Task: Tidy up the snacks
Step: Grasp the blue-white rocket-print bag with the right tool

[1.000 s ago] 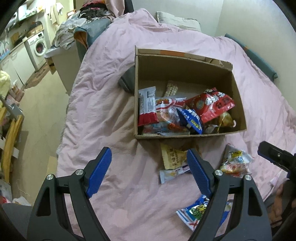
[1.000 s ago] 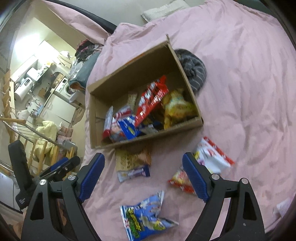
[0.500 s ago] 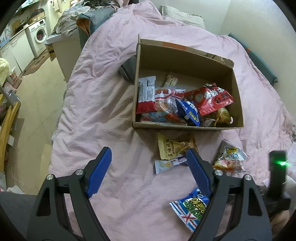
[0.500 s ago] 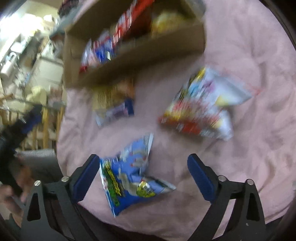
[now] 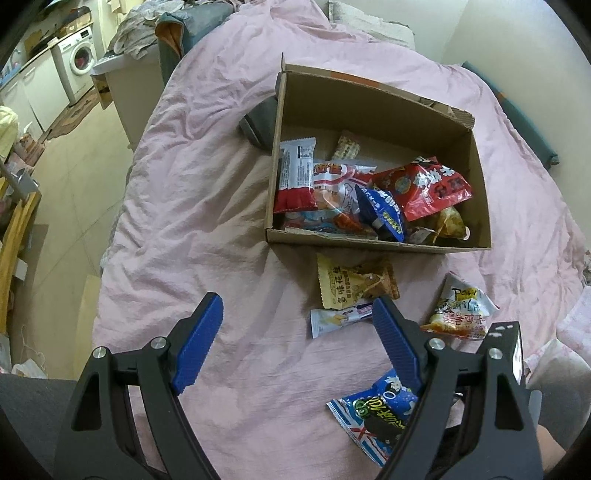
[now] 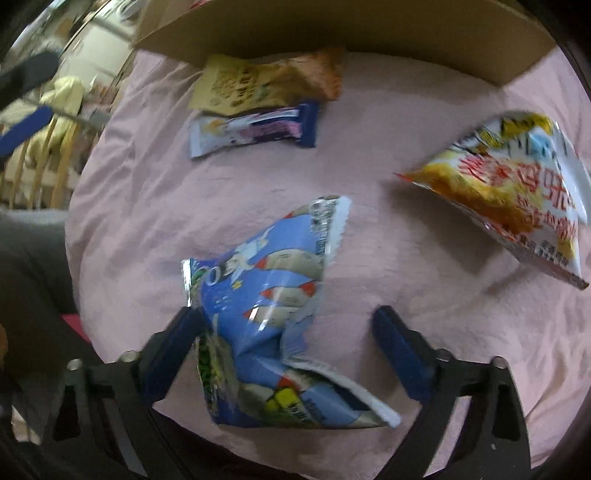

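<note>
A cardboard box (image 5: 280, 155) with several snack packs stands on a pink bed cover (image 5: 207, 206). In front of it lie a yellow peanut pack (image 5: 354, 282), a white-and-purple bar (image 5: 340, 317), a white-and-orange chip bag (image 5: 461, 314) and a blue snack bag (image 5: 373, 413). My left gripper (image 5: 295, 332) is open and empty above the cover. My right gripper (image 6: 288, 339) is open and low over the blue snack bag (image 6: 266, 288), which lies between its fingers. The chip bag (image 6: 517, 195), bar (image 6: 255, 129) and peanut pack (image 6: 266, 81) lie beyond it.
A grey cloth (image 5: 258, 118) lies against the box's left wall. The bed's left edge drops to a tiled floor (image 5: 74, 192). A washing machine (image 5: 79, 62) and cabinets stand far left. A wall and a pillow (image 5: 369, 18) are behind the bed.
My right gripper has dropped down and forward to the blue snack bag, which now sits between its open fingers. My left gripper has drifted slightly and stays open.
</note>
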Demonstrator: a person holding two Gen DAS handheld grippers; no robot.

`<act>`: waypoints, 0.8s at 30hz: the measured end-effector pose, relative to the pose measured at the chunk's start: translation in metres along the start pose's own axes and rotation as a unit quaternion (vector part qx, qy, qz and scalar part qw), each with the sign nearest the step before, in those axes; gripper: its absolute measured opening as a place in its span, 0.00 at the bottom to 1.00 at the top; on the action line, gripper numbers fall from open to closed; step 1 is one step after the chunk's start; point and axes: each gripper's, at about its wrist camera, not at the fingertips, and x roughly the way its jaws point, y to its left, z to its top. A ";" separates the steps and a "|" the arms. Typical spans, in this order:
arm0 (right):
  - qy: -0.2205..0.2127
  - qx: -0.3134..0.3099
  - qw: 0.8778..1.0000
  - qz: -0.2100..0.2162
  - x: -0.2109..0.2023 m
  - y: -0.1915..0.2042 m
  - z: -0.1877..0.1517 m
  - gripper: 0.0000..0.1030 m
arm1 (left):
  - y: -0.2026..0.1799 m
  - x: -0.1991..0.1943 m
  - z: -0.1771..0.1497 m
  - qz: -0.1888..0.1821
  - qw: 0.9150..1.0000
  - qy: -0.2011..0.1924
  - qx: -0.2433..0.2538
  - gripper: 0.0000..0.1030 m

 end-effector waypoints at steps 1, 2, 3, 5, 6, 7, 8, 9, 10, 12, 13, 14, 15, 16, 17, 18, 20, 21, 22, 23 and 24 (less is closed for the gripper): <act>-0.001 -0.004 1.000 -0.002 0.000 0.002 0.000 0.79 | 0.000 0.002 0.000 -0.002 1.000 0.003 -0.002 0.78; -0.003 -0.010 1.000 -0.005 -0.001 0.003 -0.001 0.75 | 0.000 0.003 0.000 -0.002 1.000 0.006 -0.003 0.78; -0.004 -0.011 1.000 -0.004 -0.002 0.003 0.000 0.72 | 0.000 0.004 -0.001 -0.001 1.000 0.007 -0.003 0.78; -0.011 -0.017 1.000 0.010 -0.008 0.004 -0.002 0.58 | 0.000 0.006 -0.001 0.004 1.000 0.008 -0.003 0.78; -0.013 -0.023 0.999 0.019 -0.011 0.006 -0.002 0.48 | 0.000 0.007 -0.002 0.005 1.000 0.009 -0.003 0.78; -0.017 -0.026 0.999 0.018 -0.014 0.006 -0.003 0.46 | 0.001 0.008 -0.002 0.007 1.000 0.010 -0.004 0.78; -0.021 -0.030 0.999 0.015 -0.016 0.007 -0.003 0.46 | 0.002 0.009 -0.002 0.010 1.000 0.011 -0.005 0.78; -0.025 -0.032 0.999 0.016 -0.018 0.007 -0.003 0.46 | 0.003 0.010 -0.002 0.012 1.000 0.011 -0.006 0.78; -0.029 -0.030 0.999 0.020 -0.021 0.006 -0.003 0.45 | 0.004 0.010 -0.002 0.014 1.000 0.012 -0.007 0.78; -0.044 -0.023 0.998 0.035 -0.029 0.005 0.000 0.45 | 0.007 0.013 -0.002 0.019 1.000 0.015 -0.012 0.78; -0.057 -0.019 0.997 0.044 -0.037 0.004 0.002 0.45 | 0.008 0.014 -0.002 0.020 1.000 0.017 -0.015 0.78; -0.068 -0.015 0.996 0.049 -0.043 0.002 0.002 0.45 | 0.010 0.016 -0.002 0.022 0.999 0.019 -0.018 0.78; -0.084 -0.009 0.995 0.055 -0.050 -0.001 0.003 0.45 | 0.011 0.017 -0.002 0.024 0.999 0.021 -0.020 0.78; -0.103 -0.002 0.993 0.061 -0.060 -0.005 0.003 0.45 | 0.011 0.019 -0.001 0.025 0.999 0.022 -0.022 0.78; -0.126 0.005 0.990 0.065 -0.071 -0.009 0.003 0.45 | 0.012 0.020 -0.001 0.028 0.999 0.024 -0.024 0.78; -0.144 0.012 0.987 0.067 -0.079 -0.009 0.004 0.45 | 0.013 0.021 -0.001 0.031 0.999 0.025 -0.026 0.78; -0.189 0.029 0.979 0.072 -0.098 -0.018 0.004 0.45 | 0.015 0.023 -0.001 0.033 0.999 0.025 -0.031 0.78; -0.204 0.035 0.976 0.071 -0.105 -0.021 0.004 0.45 | 0.016 0.024 0.000 0.035 0.998 0.025 -0.035 0.78; -0.229 0.044 0.970 0.066 -0.116 -0.026 0.003 0.45 | 0.016 0.025 0.000 0.036 0.998 0.025 -0.036 0.78; -0.252 0.054 0.964 0.064 -0.125 -0.030 0.002 0.45 | 0.016 0.026 0.000 0.036 0.998 0.025 -0.037 0.78; -0.265 0.063 0.960 0.067 -0.131 -0.036 0.001 0.45 | 0.016 0.027 0.000 0.035 0.998 0.025 -0.037 0.78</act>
